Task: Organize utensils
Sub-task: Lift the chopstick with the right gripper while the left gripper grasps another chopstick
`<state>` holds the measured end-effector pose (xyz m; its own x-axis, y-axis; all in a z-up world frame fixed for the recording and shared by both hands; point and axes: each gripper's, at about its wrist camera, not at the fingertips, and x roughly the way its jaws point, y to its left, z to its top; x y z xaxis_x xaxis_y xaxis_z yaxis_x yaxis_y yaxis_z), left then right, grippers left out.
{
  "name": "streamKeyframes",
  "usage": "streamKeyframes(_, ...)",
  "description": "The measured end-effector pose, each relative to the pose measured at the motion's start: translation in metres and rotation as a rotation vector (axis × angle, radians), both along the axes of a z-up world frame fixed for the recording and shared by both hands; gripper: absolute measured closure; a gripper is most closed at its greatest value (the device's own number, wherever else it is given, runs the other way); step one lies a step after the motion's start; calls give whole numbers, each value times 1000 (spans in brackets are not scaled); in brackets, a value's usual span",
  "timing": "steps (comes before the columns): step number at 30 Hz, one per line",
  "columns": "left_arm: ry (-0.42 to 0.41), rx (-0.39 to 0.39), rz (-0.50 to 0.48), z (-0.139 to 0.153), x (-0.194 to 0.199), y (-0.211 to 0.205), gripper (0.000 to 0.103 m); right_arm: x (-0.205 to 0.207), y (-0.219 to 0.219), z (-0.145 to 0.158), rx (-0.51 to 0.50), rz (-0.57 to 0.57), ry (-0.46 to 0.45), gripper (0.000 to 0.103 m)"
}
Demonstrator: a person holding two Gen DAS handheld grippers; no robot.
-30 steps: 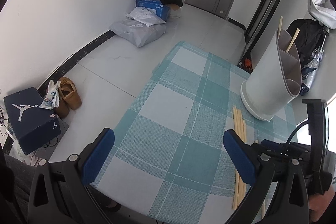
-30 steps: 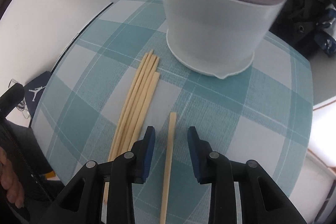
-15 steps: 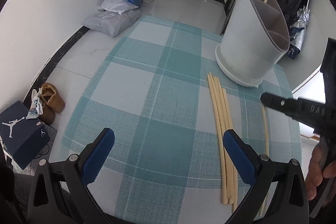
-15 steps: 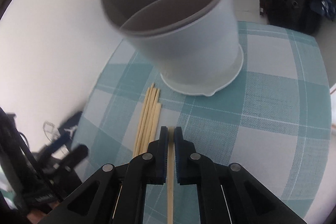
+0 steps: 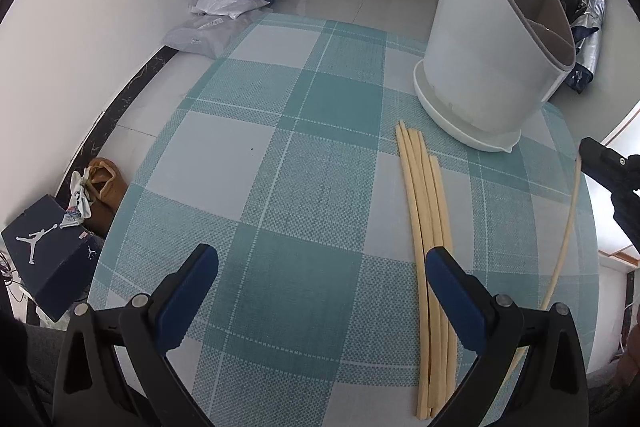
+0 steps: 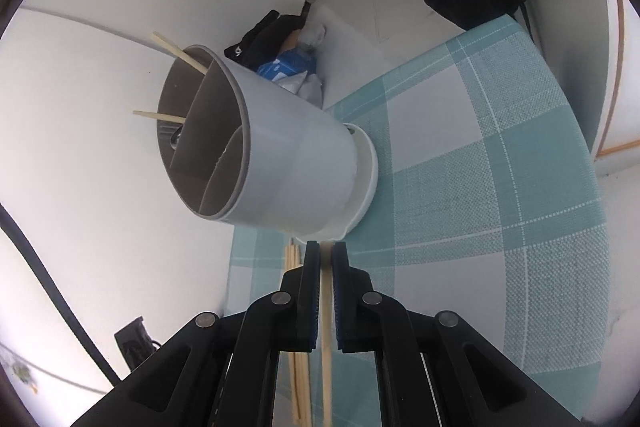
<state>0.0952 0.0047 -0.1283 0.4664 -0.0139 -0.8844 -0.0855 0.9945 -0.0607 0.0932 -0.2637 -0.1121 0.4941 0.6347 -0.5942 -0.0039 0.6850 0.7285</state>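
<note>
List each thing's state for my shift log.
Right gripper: jaws shut on a chopstick.
Left gripper: jaws open, empty.
Holder: upright on the cloth, two chopsticks in its back compartment.
Chopstick bundle: lying flat on the cloth.

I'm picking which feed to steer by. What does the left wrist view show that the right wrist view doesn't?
Only the left wrist view shows the left gripper, open and empty, and the shoe box on the floor. Only the right wrist view shows the right gripper shut on one chopstick, plus two chopsticks already standing in the far compartment. Both show the white holder and the loose chopsticks on the checked cloth.
</note>
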Motion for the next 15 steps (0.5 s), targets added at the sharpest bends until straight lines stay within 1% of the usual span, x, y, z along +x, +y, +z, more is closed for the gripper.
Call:
streamKeyframes(3,29,17,-7,-5,3,-4,1,-2,4,6,-7,12,-25,98)
streamKeyframes(5,42,17,-19,-9,4,-8,1,7,9,10,-12,21,-40,98)
streamKeyframes(8,34,51,-13,-8,5,-10,1,10,14,16,-19,29,-56,98)
streamKeyframes(12,60,27,12,-9,7,-4,1,1,17,25,-30,38,-74,98)
streamKeyframes(13,82,27,17,-12,8,-2,1,4,17,23,-34,39,-75,98)
streamKeyframes(15,84,46,16,-12,9,-1,1,3,18,24,-39,40,-77,98)
